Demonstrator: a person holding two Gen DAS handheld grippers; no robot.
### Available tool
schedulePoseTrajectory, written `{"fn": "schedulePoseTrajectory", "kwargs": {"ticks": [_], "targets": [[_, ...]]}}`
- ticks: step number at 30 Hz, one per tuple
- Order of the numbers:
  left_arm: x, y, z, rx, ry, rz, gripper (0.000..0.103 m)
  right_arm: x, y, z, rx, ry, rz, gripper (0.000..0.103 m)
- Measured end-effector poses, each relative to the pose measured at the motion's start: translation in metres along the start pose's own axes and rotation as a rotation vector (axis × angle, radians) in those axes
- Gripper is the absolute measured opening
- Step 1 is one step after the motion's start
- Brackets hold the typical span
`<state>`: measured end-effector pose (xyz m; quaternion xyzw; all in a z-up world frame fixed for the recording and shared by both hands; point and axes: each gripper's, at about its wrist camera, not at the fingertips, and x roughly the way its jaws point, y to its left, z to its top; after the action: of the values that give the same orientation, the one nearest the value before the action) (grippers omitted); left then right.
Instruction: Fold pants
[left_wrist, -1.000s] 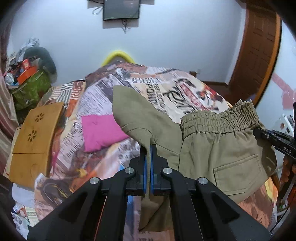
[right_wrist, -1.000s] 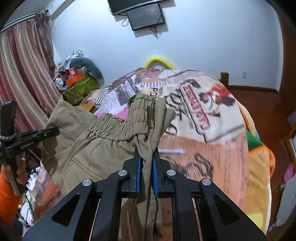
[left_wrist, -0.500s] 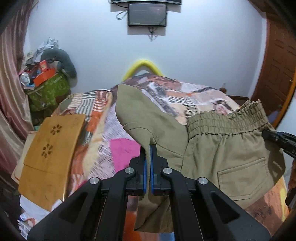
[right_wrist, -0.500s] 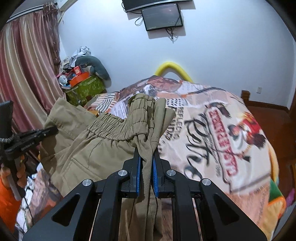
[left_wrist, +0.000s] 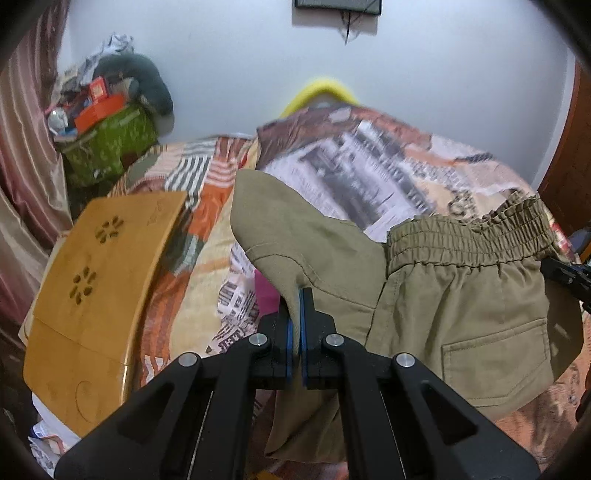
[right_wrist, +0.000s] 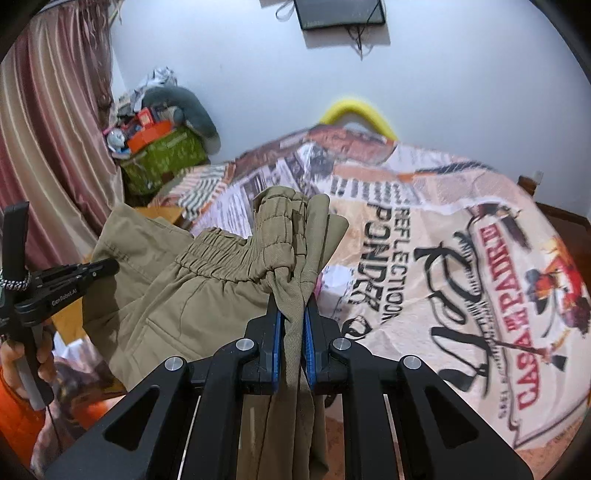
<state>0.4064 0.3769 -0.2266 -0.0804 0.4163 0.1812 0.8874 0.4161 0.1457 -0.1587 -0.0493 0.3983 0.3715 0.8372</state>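
Observation:
Olive-khaki pants (left_wrist: 458, 295) with an elastic waistband (left_wrist: 465, 236) hang in the air above the bed, held between both grippers. My left gripper (left_wrist: 295, 299) is shut on a thin fold of the pants' edge. My right gripper (right_wrist: 291, 314) is shut on a bunched end of the waistband (right_wrist: 280, 229). The left gripper shows at the left of the right wrist view (right_wrist: 62, 280). The right gripper's tip shows at the right edge of the left wrist view (left_wrist: 565, 277). A back pocket (left_wrist: 495, 362) faces the left camera.
The bed (right_wrist: 461, 258) has a printed newspaper-pattern sheet. A wooden lap table (left_wrist: 96, 288) lies at its left. A pink cloth (left_wrist: 264, 295) peeks from behind the pants. A green box with clutter (left_wrist: 107, 144) and a curtain (right_wrist: 48, 147) stand far left.
Both grippers, still shut on the pants, have carried them forward and lower over the bed. The pink cloth is now mostly hidden behind the pants.

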Motion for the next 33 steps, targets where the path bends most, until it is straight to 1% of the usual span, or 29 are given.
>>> {"fn": "schedulePoseTrajectory", "kwargs": {"ticks": [1, 3, 6, 8, 9, 11, 12, 14, 15, 16, 17, 18, 20, 22, 24, 26, 29, 32, 33], "targets": [[0.007, 0.002, -0.003, 0.002, 0.015, -0.003, 0.003, 0.007, -0.001, -0.002, 0.002, 0.012, -0.002, 0.009], [0.03, 0.008, -0.013, 0.006, 0.07, 0.001, 0.003, 0.018, -0.001, -0.008, 0.003, 0.037, -0.006, 0.009], [0.052, 0.014, -0.027, 0.003, 0.13, 0.022, 0.005, 0.029, -0.005, -0.017, 0.002, 0.063, -0.02, 0.01], [0.062, 0.018, -0.034, -0.001, 0.171, 0.039, 0.011, 0.031, -0.013, -0.02, 0.016, 0.08, -0.021, 0.011], [0.066, 0.02, -0.036, -0.005, 0.186, 0.063, 0.017, 0.032, -0.015, -0.021, 0.023, 0.088, -0.019, 0.012], [0.069, 0.025, -0.039, -0.02, 0.203, 0.108, 0.025, 0.032, -0.017, -0.023, 0.027, 0.114, -0.018, 0.017], [0.067, 0.028, -0.041, -0.036, 0.201, 0.103, 0.027, 0.029, -0.017, -0.024, 0.016, 0.133, -0.035, 0.021], [0.06, 0.032, -0.042, -0.058, 0.195, 0.091, 0.027, 0.027, -0.016, -0.026, -0.005, 0.163, -0.058, 0.023], [0.056, 0.032, -0.044, -0.06, 0.193, 0.091, 0.027, 0.024, -0.015, -0.028, -0.017, 0.177, -0.073, 0.029], [0.051, 0.031, -0.045, -0.047, 0.194, 0.096, 0.027, 0.023, -0.016, -0.029, -0.023, 0.185, -0.09, 0.04], [0.045, 0.028, -0.047, -0.027, 0.197, 0.104, 0.027, 0.02, -0.017, -0.03, -0.026, 0.191, -0.11, 0.045], [0.039, 0.026, -0.048, -0.008, 0.198, 0.113, 0.027, 0.014, -0.017, -0.032, -0.028, 0.19, -0.124, 0.05], [0.023, 0.02, -0.051, 0.031, 0.199, 0.128, 0.028, 0.0, -0.015, -0.034, -0.033, 0.184, -0.136, 0.05], [0.009, 0.017, -0.05, 0.045, 0.197, 0.117, 0.028, -0.016, -0.012, -0.033, -0.034, 0.173, -0.132, 0.05], [-0.017, 0.014, -0.05, 0.052, 0.176, 0.097, 0.028, -0.039, -0.003, -0.03, -0.048, 0.138, -0.124, 0.05], [-0.047, 0.01, -0.047, 0.052, 0.135, 0.072, 0.028, -0.06, 0.007, -0.025, -0.071, 0.1, -0.126, 0.05], [-0.098, 0.002, -0.041, 0.056, 0.061, 0.044, 0.028, -0.103, 0.028, -0.018, -0.12, 0.018, -0.13, 0.05], [-0.152, -0.005, -0.033, 0.066, -0.031, 0.017, 0.028, -0.142, 0.045, -0.013, -0.141, -0.06, -0.113, 0.051], [-0.177, -0.009, -0.032, 0.073, -0.074, 0.009, 0.028, -0.159, 0.052, -0.013, -0.145, -0.092, -0.103, 0.052]]}}
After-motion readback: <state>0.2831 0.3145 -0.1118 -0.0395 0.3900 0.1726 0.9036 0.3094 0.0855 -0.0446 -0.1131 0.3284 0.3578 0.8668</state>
